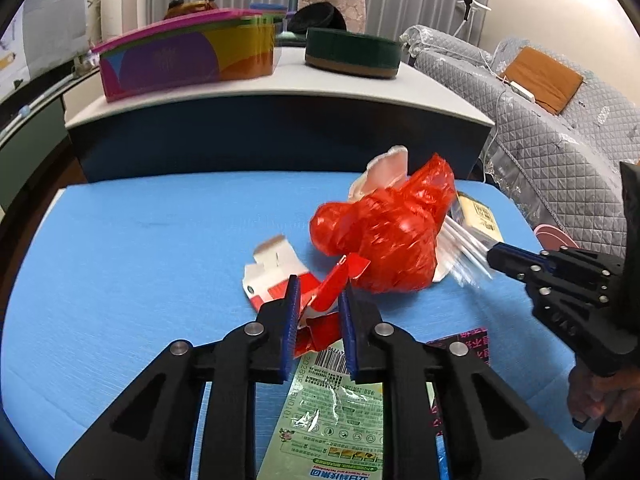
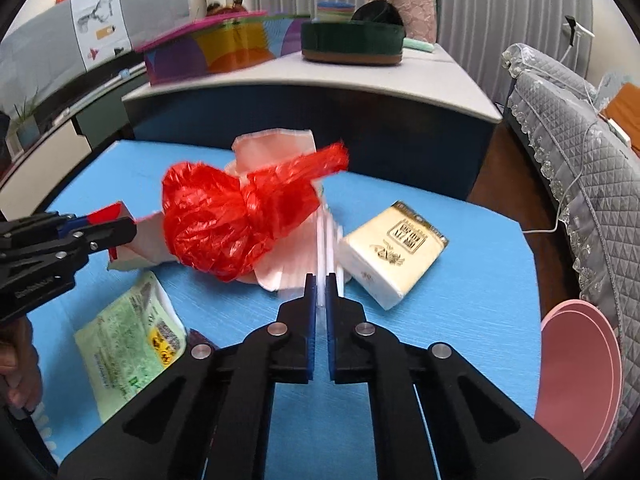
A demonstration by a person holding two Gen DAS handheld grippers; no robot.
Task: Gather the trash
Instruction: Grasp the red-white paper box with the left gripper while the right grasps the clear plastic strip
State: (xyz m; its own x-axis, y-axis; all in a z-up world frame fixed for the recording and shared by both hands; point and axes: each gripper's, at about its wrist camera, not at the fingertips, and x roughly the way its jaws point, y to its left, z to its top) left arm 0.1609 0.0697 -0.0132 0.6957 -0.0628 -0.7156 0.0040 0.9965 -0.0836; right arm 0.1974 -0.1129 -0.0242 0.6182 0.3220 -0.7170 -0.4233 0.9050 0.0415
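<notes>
Pinching the soft, light clear wrapper (image 2: pixel 326 256) in our right gripper (image 2: pixel 320 280) and the bendy red carton (image 1: pixel 320 300) in our left gripper (image 1: pixel 320 292), we hold their edges.

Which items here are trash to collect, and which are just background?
Trash on the blue table:
- red plastic bag
- torn red-and-white carton, in the left gripper
- clear plastic wrapper, in the right gripper
- green printed packet

Tissue pack: cannot tell.

Background:
- colourful box
- green round tin
- sofa
</notes>
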